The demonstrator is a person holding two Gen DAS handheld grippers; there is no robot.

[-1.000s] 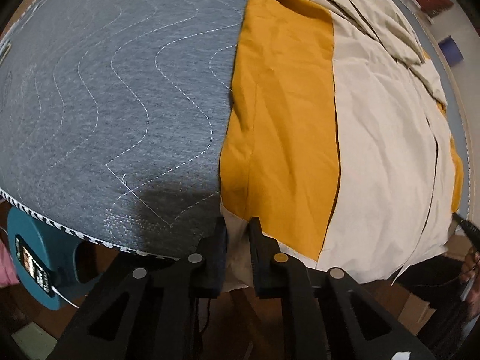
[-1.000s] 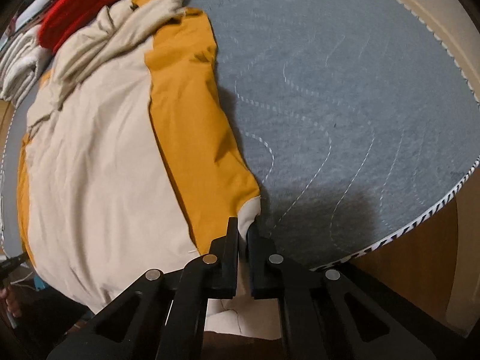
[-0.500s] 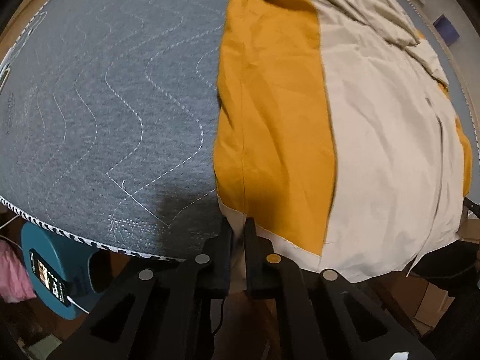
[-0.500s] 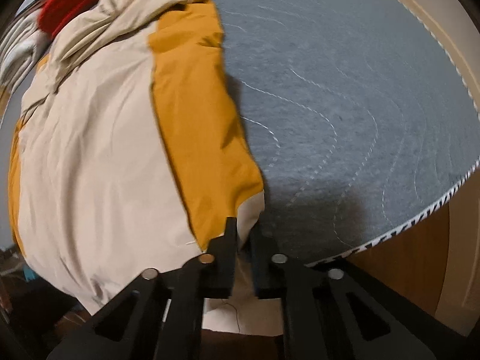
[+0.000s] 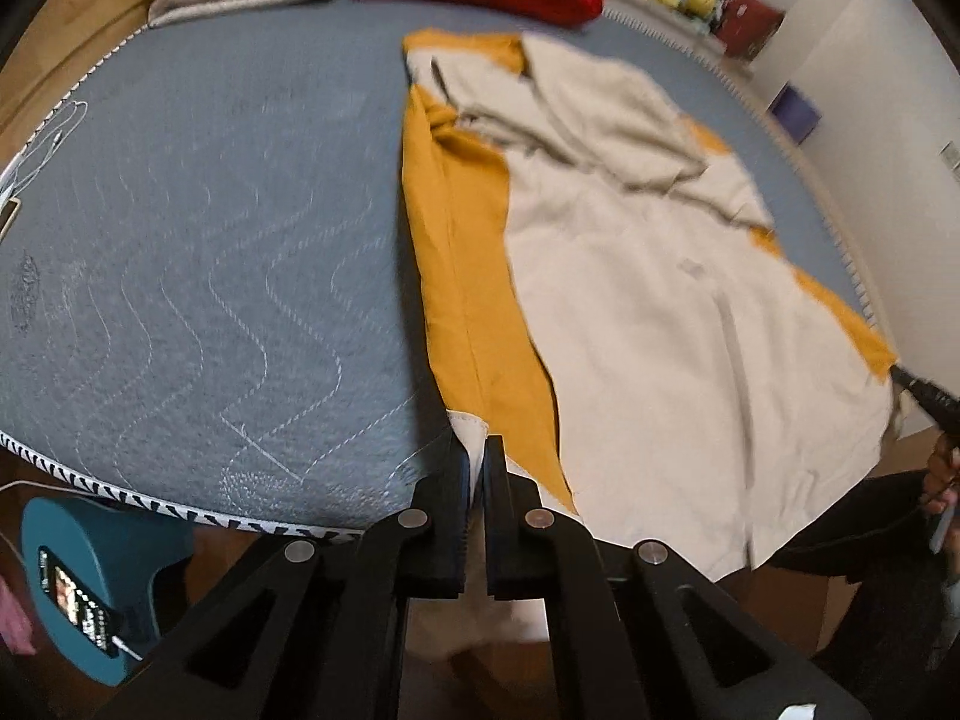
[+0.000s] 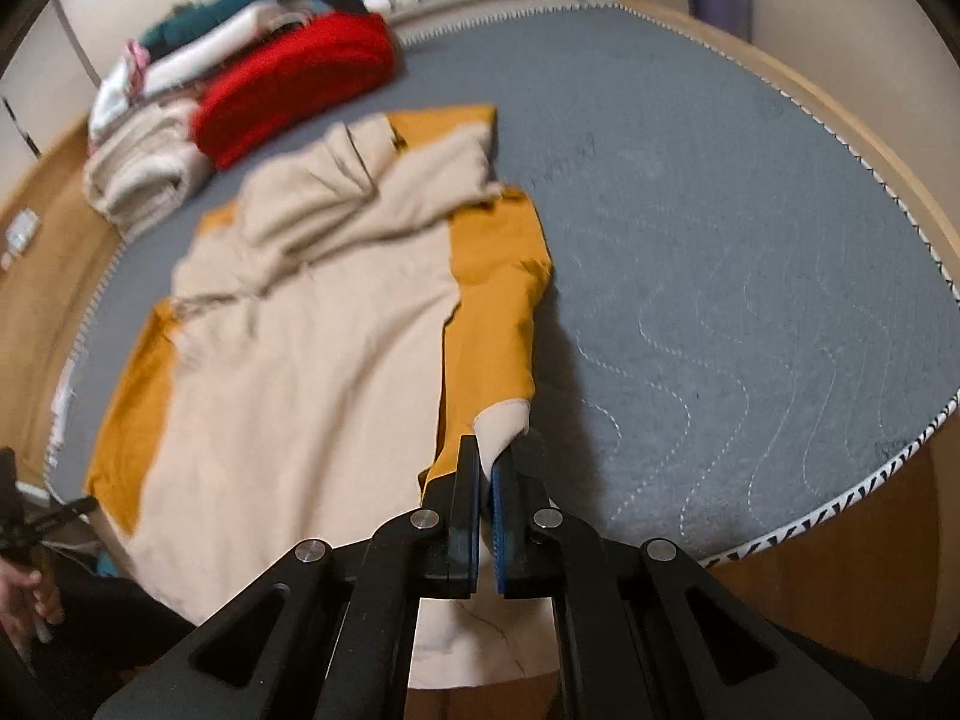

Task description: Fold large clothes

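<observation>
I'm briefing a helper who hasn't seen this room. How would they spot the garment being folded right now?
Start at the big grey quilted mattress. The folded stack at its far end, the red knit and the pale towels, is not it. The one you want is the mustard-and-cream garment, the only piece spread open, its near hem pinched by the left gripper and the right gripper.

Loads of bare grey mattress (image 5: 198, 228) on both sides of the garment (image 5: 630, 300), right up to the near edge. Only clutter is the far edge: red knit (image 6: 294, 84) and folded cream stack (image 6: 141, 183), just beyond the garment's top.
</observation>
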